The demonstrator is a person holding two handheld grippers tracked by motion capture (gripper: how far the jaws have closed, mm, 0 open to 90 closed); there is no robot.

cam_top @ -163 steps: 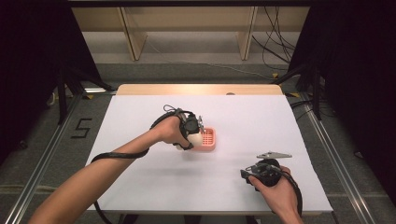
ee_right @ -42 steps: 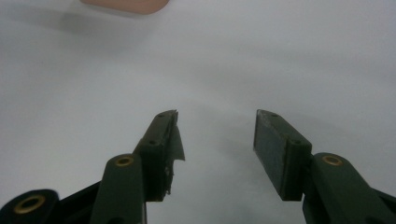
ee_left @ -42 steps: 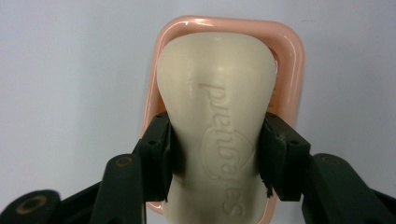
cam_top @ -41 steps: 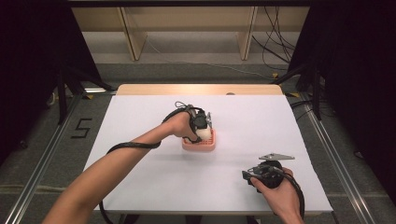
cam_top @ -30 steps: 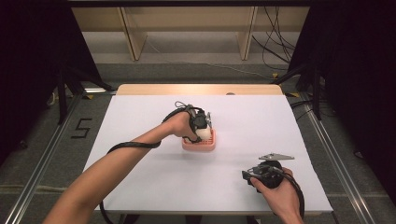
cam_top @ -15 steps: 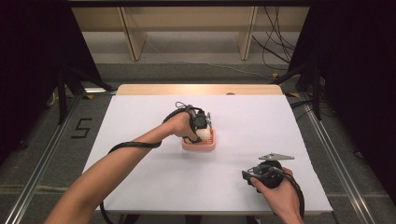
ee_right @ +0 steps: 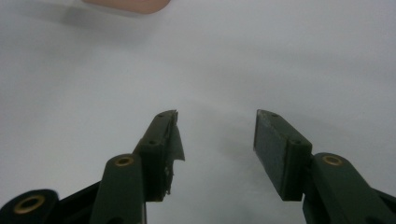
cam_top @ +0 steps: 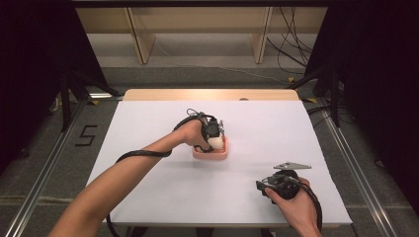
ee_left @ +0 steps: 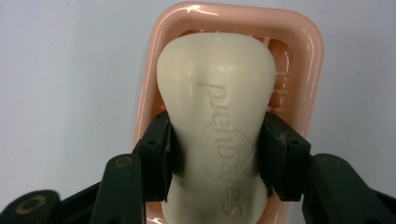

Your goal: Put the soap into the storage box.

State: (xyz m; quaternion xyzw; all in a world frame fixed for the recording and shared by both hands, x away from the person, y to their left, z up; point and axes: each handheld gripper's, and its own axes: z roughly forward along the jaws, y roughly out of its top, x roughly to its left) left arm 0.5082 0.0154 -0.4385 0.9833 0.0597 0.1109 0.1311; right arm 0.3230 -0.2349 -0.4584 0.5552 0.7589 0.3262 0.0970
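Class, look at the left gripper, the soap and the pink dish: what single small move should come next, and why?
Probably open the left gripper. Its jaws clamp the waist of the soap bar, which is already centred over the pink soap dish and looks seated in it, so letting go seems due. The right gripper rests open, apart, on the table.

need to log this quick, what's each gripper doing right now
left gripper: shut on the soap bar, over the pink soap dish.
right gripper: open, holding nothing.

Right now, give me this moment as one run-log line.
left gripper: shut on soap bar, over pink soap dish | right gripper: open, nothing between its pads, near table front edge
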